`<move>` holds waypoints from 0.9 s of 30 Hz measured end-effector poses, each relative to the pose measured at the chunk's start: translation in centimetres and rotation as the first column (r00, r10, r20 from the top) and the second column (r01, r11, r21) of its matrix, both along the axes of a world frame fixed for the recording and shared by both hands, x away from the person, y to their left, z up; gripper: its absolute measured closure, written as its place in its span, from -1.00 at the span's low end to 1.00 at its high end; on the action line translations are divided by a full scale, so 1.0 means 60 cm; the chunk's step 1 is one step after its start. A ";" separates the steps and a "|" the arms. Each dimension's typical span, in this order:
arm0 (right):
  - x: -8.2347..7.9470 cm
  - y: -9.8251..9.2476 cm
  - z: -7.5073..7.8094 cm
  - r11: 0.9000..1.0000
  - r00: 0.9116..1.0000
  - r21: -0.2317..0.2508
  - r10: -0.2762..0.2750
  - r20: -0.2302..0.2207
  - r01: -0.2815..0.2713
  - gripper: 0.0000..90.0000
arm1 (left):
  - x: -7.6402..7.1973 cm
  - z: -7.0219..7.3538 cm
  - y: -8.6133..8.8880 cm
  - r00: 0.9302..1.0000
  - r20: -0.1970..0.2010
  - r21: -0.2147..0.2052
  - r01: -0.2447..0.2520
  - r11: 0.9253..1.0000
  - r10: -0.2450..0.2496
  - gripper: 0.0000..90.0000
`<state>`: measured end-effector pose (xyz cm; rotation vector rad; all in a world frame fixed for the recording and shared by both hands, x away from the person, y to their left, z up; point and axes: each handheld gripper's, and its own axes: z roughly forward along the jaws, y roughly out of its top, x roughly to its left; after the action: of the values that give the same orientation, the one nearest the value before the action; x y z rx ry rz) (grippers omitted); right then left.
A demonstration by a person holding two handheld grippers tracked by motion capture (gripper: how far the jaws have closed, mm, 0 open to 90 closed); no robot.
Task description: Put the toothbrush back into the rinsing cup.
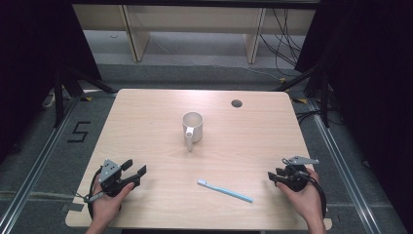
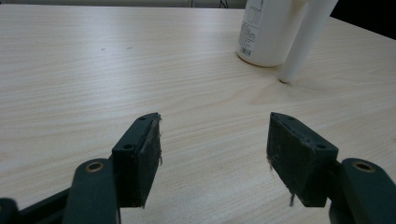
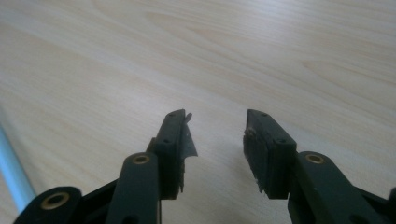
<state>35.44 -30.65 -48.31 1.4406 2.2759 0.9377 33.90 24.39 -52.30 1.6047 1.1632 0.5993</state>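
Resting at the near left of the tabletop (image 1: 146,126), the left gripper (image 1: 134,171) sits in the person's left hand (image 1: 104,202), jaws spread wide with bare wood between them; its pads (image 2: 148,156) carry frayed edges and clasp nothing.

Right gripper (image 1: 278,177): held in the right hand (image 1: 304,197) at the near right of the tabletop, jaws parted to a moderate gap, nothing between them. In the right gripper view the gripper (image 3: 218,140) points across plain wood grain, and a pale blue strip at the lower left edge of that view is the toothbrush (image 3: 13,172) handle.

Toothbrush (image 1: 225,190): light blue handle, white head, lying flat on the tabletop between the two grippers, well apart from both. The head points toward the left gripper, the handle end toward the near right. It is touched by neither gripper.

Mug (image 1: 192,126): white, upright, near the middle of the tabletop, beyond the toothbrush, its handle turned toward the person. In the left gripper view the mug (image 2: 264,32) stands ahead and to the right of the open jaws, a printed label on its side.

Cable hole (image 1: 236,103): round, dark, in the far right part of the tabletop.

Beyond the table: grey floor, pale wooden furniture legs, loose black cables at the far right.
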 end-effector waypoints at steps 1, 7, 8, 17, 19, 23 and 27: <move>0.000 0.002 0.003 1.000 1.000 -0.007 -0.002 -0.004 0.002 0.29 | 0.000 0.001 0.000 1.000 -0.007 0.003 -0.003 1.000 0.003 -0.23; 0.003 0.025 0.015 0.991 0.991 -0.060 0.117 -0.070 -0.121 0.22 | 0.001 0.001 -0.001 1.000 -0.015 0.009 -0.008 1.000 0.008 -0.22; 0.004 0.029 0.019 0.986 0.987 -0.075 0.141 -0.083 -0.147 0.22 | 0.001 0.000 -0.002 1.000 -0.009 0.009 -0.005 1.000 0.005 -0.22; 0.022 0.055 0.053 0.966 0.965 -0.131 0.197 -0.176 -0.221 0.24 | -0.005 0.000 -0.001 1.000 0.006 0.000 0.007 1.000 -0.007 -0.23; 0.029 0.058 0.059 0.955 0.959 -0.151 0.230 -0.168 -0.256 0.24 | -0.005 0.001 -0.001 1.000 -0.002 0.009 0.006 1.000 -0.006 -0.23; 0.038 0.069 0.068 0.931 0.942 -0.190 0.278 -0.191 -0.313 0.26 | -0.004 0.001 -0.001 1.000 -0.005 0.005 0.002 1.000 -0.002 -0.23; 0.043 0.085 0.079 0.905 0.921 -0.222 0.310 -0.238 -0.362 0.29 | -0.003 0.001 -0.001 1.000 -0.008 0.002 0.004 1.000 -0.004 -0.23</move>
<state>38.04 -25.57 -43.58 1.0880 2.7367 0.5634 33.72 24.34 -52.27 1.6122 1.1651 0.5917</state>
